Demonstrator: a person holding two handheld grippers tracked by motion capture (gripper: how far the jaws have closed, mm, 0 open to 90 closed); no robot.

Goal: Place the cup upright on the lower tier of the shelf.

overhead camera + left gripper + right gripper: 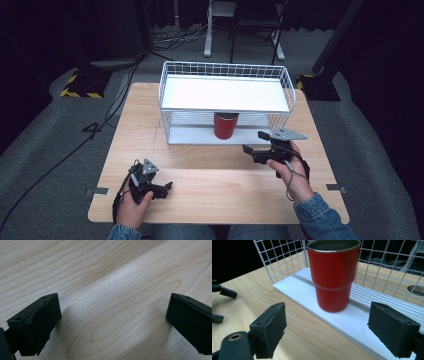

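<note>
your right hand-held gripper (327,332) is spread wide and empty; centre its jaws on the red cup (332,275) before pinching.

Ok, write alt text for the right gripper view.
A red cup stands upright on the white lower shelf of a wire rack, just ahead of the open right gripper, on a wooden table.

Left gripper (113,322): two black jaws rising from the lower corners, set wide apart, nothing between them; left jaw blocky, with small round holes in its top face; right jaw cut off by the frame edge. Wooden tabletop (107,277): pale, wavy grain, bare ahead of and between the jaws; soft shadows beside each jaw.
</note>
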